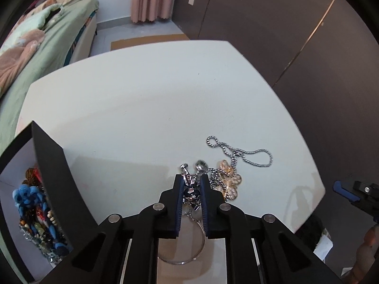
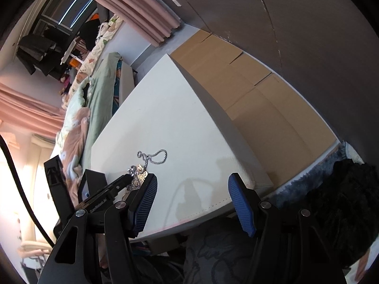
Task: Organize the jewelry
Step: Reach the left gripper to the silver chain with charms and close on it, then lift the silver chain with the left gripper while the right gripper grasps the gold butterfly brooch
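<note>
1. The left gripper (image 1: 192,184) was closed on a silver charm keychain (image 1: 193,189), its blue pads pinching the chunky metal body, with the key ring (image 1: 187,253) lying loose below the jaws; a grip on the bulky middle looked chosen because the thin ring and links would slip out
2. The keychain lay on the white table (image 1: 154,99), near its close edge, touching or just beside a gold flower piece (image 1: 229,179) and a silver rope chain (image 1: 246,156) that trailed away in loops; whether the chain was snagged on the charm could not be told
3. A black box (image 1: 53,165) with a pale lining stood at the left edge of the table, already holding a heap of blue, red and mixed bead pieces (image 1: 38,213), so it read as the collecting place, kept close for a short carry
4. The right gripper (image 2: 192,196) hung with its jaws wide apart and nothing between them, over the near edge of the table, likely kept back to leave room
5. By my judgement the sorting was well along, with three pieces left out
</note>
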The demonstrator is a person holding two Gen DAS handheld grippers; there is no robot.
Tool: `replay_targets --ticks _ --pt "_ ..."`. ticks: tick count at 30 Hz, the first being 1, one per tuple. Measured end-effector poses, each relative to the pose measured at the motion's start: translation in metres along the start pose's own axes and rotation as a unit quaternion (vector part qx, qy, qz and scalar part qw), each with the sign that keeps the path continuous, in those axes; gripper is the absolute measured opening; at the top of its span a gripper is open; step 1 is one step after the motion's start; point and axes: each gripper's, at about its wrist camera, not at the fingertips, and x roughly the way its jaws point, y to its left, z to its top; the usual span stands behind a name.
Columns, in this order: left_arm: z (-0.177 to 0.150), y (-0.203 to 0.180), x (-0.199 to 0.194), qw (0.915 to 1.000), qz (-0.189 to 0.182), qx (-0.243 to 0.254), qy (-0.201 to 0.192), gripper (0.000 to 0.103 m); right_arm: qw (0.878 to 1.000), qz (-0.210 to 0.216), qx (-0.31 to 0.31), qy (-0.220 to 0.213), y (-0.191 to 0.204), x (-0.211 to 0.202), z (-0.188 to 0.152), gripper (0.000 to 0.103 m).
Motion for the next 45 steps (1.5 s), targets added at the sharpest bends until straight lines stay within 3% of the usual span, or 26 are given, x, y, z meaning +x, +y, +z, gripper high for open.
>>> replay_targets --ticks 13,22,30,45 --pt "0.017 0.008 -0.072 0.9967 -0.041 -0.009 -0.069 0.014 1.000 0.007 -0.023 0.013 0.028 0.011 -0.002 0.063" --pt "0.027 0.010 -0.134 0.9890 -0.066 -0.010 -0.132 0.014 0.999 0.016 -0.042 0.030 0.055 0.029 -0.008 0.063" --pt "0.040 0.015 -0.193 0.9780 -0.081 -0.010 -0.192 0.014 0.996 0.020 -0.058 0.063 0.079 0.053 -0.010 0.063" --pt "0.052 0.027 -0.303 0.9507 -0.087 -0.005 -0.298 0.013 0.996 0.018 -0.057 0.073 0.096 0.066 -0.008 0.063"
